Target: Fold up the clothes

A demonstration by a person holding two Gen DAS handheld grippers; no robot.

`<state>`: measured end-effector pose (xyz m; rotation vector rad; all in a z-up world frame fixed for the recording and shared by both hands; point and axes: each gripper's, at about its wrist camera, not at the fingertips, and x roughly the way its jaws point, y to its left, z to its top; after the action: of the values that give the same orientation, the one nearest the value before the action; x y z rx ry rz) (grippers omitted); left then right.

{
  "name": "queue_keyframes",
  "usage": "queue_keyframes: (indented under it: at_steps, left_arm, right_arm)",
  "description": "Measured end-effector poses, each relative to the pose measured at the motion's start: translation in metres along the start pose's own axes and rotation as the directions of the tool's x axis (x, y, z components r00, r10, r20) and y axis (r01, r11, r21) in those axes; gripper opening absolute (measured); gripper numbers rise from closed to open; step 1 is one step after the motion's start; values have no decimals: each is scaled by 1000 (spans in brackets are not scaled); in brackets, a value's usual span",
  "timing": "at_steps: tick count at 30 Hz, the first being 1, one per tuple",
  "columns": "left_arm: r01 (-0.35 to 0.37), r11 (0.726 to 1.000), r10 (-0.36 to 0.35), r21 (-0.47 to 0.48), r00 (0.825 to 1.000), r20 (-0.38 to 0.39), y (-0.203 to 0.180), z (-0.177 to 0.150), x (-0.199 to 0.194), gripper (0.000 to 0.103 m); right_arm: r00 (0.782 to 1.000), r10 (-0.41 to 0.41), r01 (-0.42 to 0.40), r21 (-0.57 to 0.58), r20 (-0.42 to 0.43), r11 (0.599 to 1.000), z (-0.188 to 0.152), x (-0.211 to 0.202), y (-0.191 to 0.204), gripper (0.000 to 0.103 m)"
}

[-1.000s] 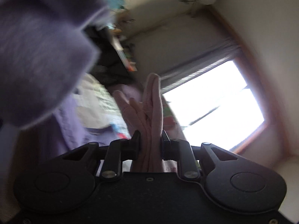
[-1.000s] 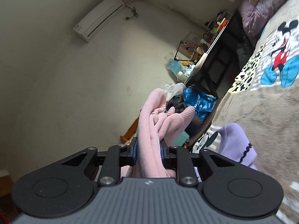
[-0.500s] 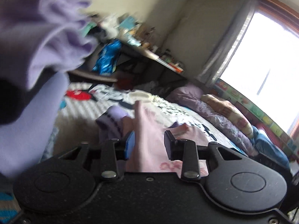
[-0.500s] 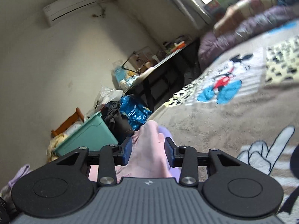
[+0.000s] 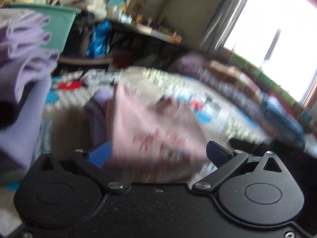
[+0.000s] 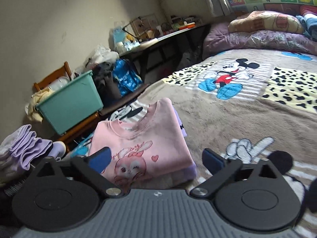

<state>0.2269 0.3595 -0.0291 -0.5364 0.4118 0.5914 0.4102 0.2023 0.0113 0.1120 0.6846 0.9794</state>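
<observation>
A folded pink sweatshirt [image 6: 144, 140] with a rabbit print lies on the bed, on top of a folded purple garment [image 6: 191, 168]. My right gripper [image 6: 156, 158] is open and empty, its jaws spread just in front of the sweatshirt's near edge. In the blurred left wrist view the same pink sweatshirt [image 5: 150, 130] lies between the spread jaws of my left gripper [image 5: 156, 152], which is open and holds nothing. A purple garment [image 5: 99, 103] shows under its left side.
The bed has a brown Mickey Mouse blanket [image 6: 247, 115]. A teal bin [image 6: 73, 103] sits on a wooden chair at the left. A pile of lilac clothes [image 6: 25, 148] lies at the left edge. A cluttered desk [image 6: 158, 37] and pillows [image 6: 263, 33] are beyond.
Both grippers were shut on the pink sweatshirt held up in the air. They lowered it onto the purple garment on the bed, opened and let it go.
</observation>
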Motion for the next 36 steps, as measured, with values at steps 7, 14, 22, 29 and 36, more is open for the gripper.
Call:
queue_keyframes:
  at_steps: [7, 14, 22, 29, 36]
  left_arm:
    - [-90, 987, 97, 130, 994, -46, -19, 1, -33, 103]
    - [-158, 973, 163, 168, 987, -16, -12, 13, -76, 103]
    - [-142, 961, 148, 238, 989, -10, -10, 8, -102, 103]
    - [-59, 978, 65, 201, 998, -24, -1, 13, -111, 103]
    - [-60, 980, 65, 188, 998, -22, 3, 15, -109, 103]
  right_arm:
    - [992, -121, 118, -64, -48, 991, 7, -37, 25, 103]
    - [975, -202, 192, -101, -96, 976, -1, -61, 46, 103]
    - [961, -250, 234, -132, -120, 963, -10, -72, 71, 103]
    - [953, -274, 259, -126, -128, 958, -17, -80, 82, 103]
    - [940, -314, 293, -151, -135, 944, -21, -85, 86, 103]
